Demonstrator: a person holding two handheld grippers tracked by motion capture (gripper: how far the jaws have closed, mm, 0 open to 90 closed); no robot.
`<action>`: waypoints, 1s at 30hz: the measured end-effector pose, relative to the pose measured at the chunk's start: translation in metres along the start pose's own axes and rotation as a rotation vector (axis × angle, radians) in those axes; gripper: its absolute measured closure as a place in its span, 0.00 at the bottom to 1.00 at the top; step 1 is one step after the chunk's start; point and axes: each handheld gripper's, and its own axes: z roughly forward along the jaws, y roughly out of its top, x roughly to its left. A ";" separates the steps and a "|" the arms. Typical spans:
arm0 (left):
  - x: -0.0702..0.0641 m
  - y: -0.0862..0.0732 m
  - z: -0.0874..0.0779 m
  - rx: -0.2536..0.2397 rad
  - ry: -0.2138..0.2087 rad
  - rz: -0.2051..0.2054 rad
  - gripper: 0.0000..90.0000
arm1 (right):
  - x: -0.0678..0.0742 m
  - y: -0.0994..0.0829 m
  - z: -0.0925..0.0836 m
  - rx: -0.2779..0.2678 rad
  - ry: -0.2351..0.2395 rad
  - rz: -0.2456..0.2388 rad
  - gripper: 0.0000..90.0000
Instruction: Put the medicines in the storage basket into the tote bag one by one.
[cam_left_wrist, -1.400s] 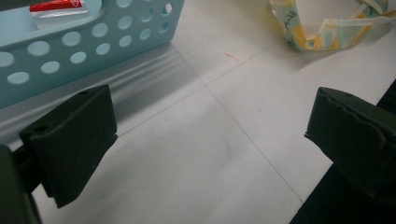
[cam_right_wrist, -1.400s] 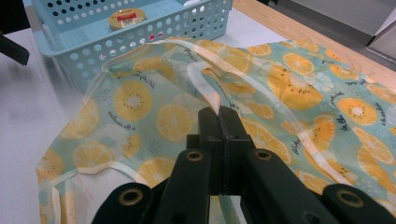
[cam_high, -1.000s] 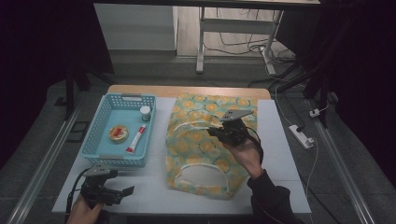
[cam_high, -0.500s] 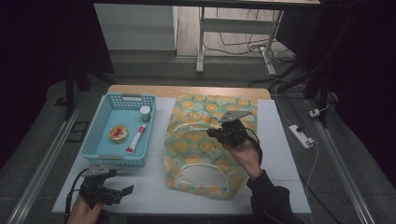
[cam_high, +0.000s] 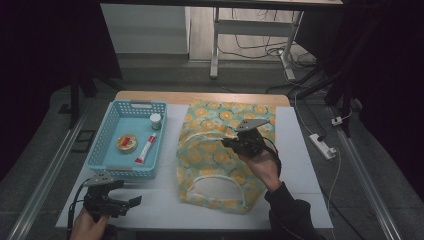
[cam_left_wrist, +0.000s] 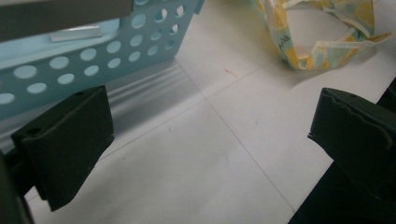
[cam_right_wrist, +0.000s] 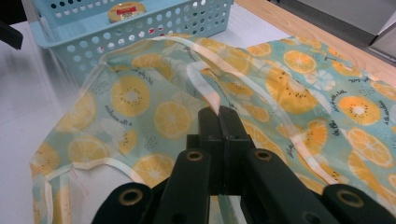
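Right gripper view: right tongs (cam_right_wrist: 219, 116) pinched tight on pale strap (cam_right_wrist: 205, 88) of citrus-print bag (cam_right_wrist: 289, 88), flat on counter (cam_high: 295, 150) beside blue basket (cam_high: 107, 137). Bag light, floppy, thin; grab hems, handles. Left tongs (cam_left_wrist: 205, 140) wide open, empty.

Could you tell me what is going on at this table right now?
A person works a gripper in each hand. The right gripper is shut on a pale strap of the fruit-print bag, which lies flat on the white table. The left gripper hangs open near the table's front edge, holding nothing, just in front of the blue basket. In the basket lie a small jar, a round tin and a tube.
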 end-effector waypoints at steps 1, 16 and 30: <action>-0.001 0.001 -0.001 -0.001 0.001 0.005 0.00 | 0.000 0.000 0.000 -0.001 -0.001 0.003 1.00; -0.011 0.020 -0.011 -0.033 0.038 0.094 0.00 | 0.000 0.000 -0.001 -0.008 0.015 0.010 1.00; -0.004 0.043 -0.010 -0.070 0.062 0.128 0.00 | -0.001 -0.001 0.000 -0.006 0.022 0.015 1.00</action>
